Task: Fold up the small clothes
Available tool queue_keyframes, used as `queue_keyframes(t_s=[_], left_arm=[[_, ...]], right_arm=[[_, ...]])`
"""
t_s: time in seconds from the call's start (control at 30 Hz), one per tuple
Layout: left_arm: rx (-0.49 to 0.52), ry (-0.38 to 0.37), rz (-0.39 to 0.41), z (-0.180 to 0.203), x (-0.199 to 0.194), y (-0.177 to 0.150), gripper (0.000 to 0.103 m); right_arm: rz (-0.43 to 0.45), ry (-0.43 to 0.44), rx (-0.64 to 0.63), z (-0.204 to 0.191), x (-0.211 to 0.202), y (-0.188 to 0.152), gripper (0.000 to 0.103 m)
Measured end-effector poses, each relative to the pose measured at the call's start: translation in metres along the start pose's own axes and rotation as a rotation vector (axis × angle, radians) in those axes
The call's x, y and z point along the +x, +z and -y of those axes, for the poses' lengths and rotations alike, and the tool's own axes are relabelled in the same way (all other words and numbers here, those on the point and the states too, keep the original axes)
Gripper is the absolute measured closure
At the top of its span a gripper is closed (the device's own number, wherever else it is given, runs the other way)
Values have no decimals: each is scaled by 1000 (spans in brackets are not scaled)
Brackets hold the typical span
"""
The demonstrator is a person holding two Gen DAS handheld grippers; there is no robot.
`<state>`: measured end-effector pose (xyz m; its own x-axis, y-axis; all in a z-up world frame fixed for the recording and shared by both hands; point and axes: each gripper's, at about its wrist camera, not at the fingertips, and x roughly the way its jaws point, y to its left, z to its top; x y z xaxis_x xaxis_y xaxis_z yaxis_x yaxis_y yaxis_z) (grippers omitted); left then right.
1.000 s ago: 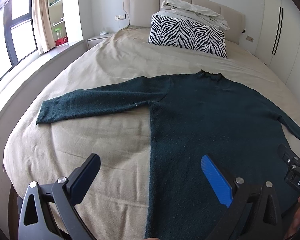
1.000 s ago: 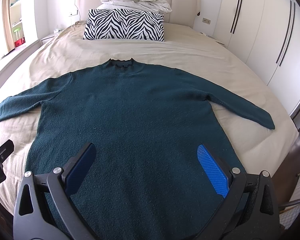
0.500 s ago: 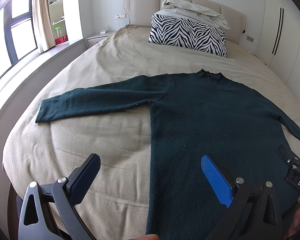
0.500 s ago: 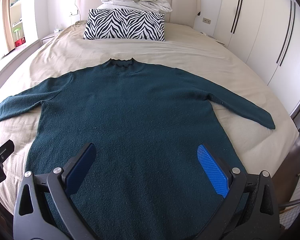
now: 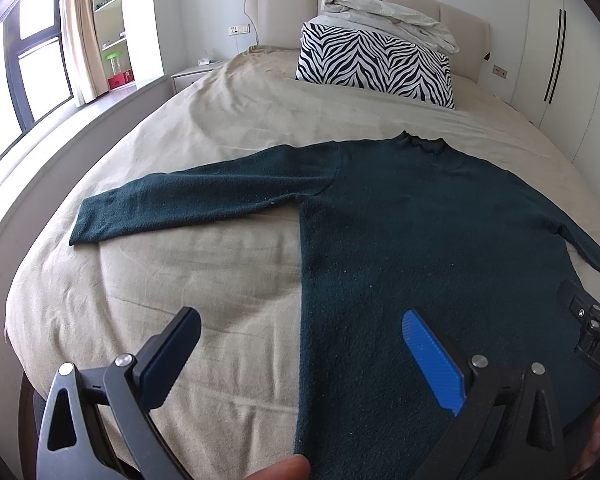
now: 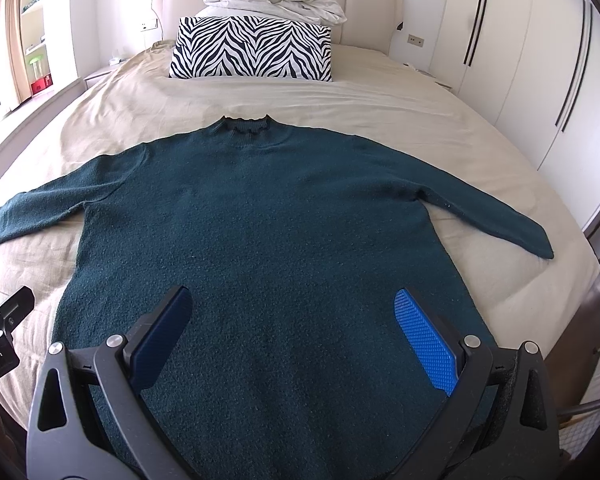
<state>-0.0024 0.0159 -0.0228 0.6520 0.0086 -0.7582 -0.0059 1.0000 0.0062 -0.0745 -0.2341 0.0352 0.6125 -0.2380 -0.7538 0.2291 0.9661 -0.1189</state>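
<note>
A dark green long-sleeved sweater [image 5: 412, 240] lies flat on the beige bed, collar toward the headboard, both sleeves spread sideways. It also shows in the right wrist view [image 6: 268, 232]. My left gripper [image 5: 300, 328] is open and empty, held above the sweater's left side edge near the hem. My right gripper [image 6: 292, 308] is open and empty, held above the lower middle of the sweater. The left sleeve cuff [image 5: 84, 228] lies toward the bed's left edge. The right sleeve cuff [image 6: 540, 244] lies near the right edge.
A zebra-striped pillow [image 6: 252, 48] with a crumpled white duvet [image 6: 272, 0] on it stands at the headboard. The beige bed sheet [image 5: 188, 280] surrounds the sweater. White wardrobes [image 6: 520, 60] line the right wall. A window and shelf are at the left.
Both grippers have stayed open and almost still. The left view has drifted very slightly; the sweater has not moved.
</note>
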Motion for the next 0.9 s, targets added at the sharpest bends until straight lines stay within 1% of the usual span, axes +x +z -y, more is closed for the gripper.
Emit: queue_keyframes(t_s=[0.13, 0.2, 0.27, 0.37, 0.43, 0.57, 0.6, 0.63, 0.67, 0.7, 0.73, 0.8, 0.9], left_arm=[[9, -9, 0, 3, 2, -1, 0], [-8, -48, -23, 1, 7, 1, 0], [-38, -105, -50, -1, 13, 4, 0], [-61, -151, -70, 0, 23, 11, 0], [-76, -191, -78, 1, 29, 17, 0], [-85, -278, -81, 13, 43, 34, 0], [-91, -299, -77, 17, 48, 38, 0], [-100, -323, -77, 20, 52, 42, 0], [-102, -330, -87, 24, 56, 46, 0], [-91, -320, -94, 30, 60, 49, 0], [-75, -298, -104, 36, 62, 53, 0], [-81, -268, -136, 43, 69, 60, 0], [-112, -293, -133, 50, 77, 71, 0]], right_arm=[[2, 10, 2, 1, 3, 1, 0], [8, 30, 13, 4, 5, 3, 0], [20, 57, 39, 13, 7, 6, 0], [47, 120, 143, 47, 14, 14, 0], [85, 177, 259, 86, 20, 20, 0], [119, 257, 588, 191, 49, 21, 2], [123, 266, 671, 219, 58, 18, 6], [131, 279, 761, 248, 68, 14, 13], [140, 296, 848, 276, 78, 8, 18], [144, 309, 918, 301, 87, 2, 28], [143, 311, 988, 327, 98, -4, 32], [145, 296, 1100, 372, 116, -17, 33], [141, 292, 1245, 431, 145, -38, 33]])
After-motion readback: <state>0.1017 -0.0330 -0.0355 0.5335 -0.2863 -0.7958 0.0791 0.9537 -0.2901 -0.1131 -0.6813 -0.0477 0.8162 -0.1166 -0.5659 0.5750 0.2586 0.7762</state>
